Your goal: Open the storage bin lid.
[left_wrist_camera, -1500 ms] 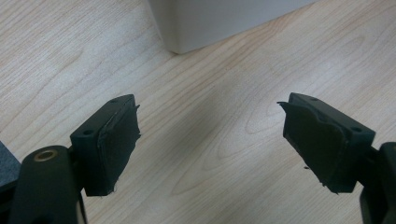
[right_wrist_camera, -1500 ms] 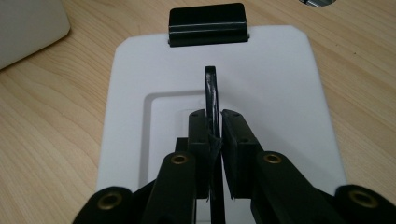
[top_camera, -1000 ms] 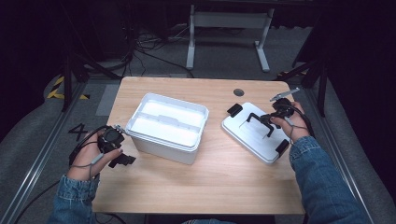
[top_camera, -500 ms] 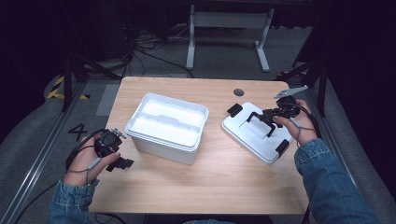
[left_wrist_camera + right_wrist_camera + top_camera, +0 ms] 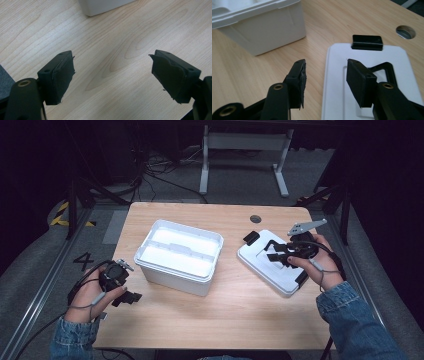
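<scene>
My right fingers [image 5: 274, 251], just spread (nothing between), hover over the lid [image 5: 272, 267] at frame right; left fingers [image 5: 131, 297] spread; next, regrasp its handle.

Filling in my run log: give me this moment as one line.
right tool: open, jaws just opened, nothing between, above white lid | left tool: open, empty, over table | white box: uncovered

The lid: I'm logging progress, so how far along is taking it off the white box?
Done: the lid lies flat on the table, apart from the open white box. In hand: the right gripper has just been opening its jaws, nothing between them, above the lid's black handle. The left gripper is open over bare wood. Left: nothing visible.
</scene>
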Available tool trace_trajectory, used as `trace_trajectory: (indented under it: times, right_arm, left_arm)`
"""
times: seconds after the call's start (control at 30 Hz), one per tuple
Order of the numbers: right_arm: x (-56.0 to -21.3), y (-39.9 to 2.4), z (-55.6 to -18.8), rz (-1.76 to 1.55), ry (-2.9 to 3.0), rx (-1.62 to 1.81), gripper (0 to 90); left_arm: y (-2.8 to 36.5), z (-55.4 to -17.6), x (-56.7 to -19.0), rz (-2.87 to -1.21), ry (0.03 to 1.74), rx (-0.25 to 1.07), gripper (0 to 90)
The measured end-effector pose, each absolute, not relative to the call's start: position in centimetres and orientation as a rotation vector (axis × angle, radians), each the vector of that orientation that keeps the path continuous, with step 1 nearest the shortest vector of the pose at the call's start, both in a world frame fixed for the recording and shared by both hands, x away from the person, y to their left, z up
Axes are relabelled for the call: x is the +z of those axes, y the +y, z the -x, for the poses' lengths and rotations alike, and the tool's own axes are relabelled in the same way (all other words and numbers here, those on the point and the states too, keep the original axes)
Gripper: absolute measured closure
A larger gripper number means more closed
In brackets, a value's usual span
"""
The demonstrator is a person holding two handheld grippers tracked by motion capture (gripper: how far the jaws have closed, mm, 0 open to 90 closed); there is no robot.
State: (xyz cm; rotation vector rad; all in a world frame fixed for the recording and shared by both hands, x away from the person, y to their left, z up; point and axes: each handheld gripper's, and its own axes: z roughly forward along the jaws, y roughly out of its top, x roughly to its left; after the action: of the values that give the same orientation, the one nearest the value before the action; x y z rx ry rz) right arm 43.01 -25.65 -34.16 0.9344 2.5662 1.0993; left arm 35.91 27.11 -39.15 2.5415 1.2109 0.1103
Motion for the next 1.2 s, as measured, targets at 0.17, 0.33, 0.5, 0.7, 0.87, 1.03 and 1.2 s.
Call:
trace_trajectory:
  times: [0.17,0.33,0.5,0.7,0.87,1.03,1.2]
  right_arm:
    - [-34.3,-24.6,-41.9,-0.892,2.591,1.117,50.2]
    - [-35.1,-23.3,-40.8,-0.856,2.619,1.152,48.9]
    - [-36.5,-22.4,-39.8,-0.839,2.651,1.152,48.6]
    - [-38.2,-21.8,-39.2,-0.841,2.69,1.138,48.5]
    - [-39.4,-21.5,-38.6,-0.853,2.713,1.145,47.6]
    - [-40.6,-21.5,-38.5,-0.869,2.713,1.168,47.6]
    - [-41.7,-21.1,-38.5,-0.871,2.744,1.081,47.5]
  left_arm:
    - [27.1,-35.9,-39.1,-2.543,1.212,0.107,19.2]
    - [27.1,-35.9,-39.1,-2.546,1.206,0.106,19.1]
    - [27.1,-35.8,-39.1,-2.542,1.206,0.107,19.1]
    - [27.2,-35.8,-39.1,-2.537,1.212,0.106,19.1]
    - [27.2,-35.9,-39.2,-2.544,1.206,0.11,19.1]
    - [27.1,-35.9,-39.2,-2.548,1.206,0.112,19.1]
    - [27.1,-36.0,-39.3,-2.552,1.214,0.104,19.1]
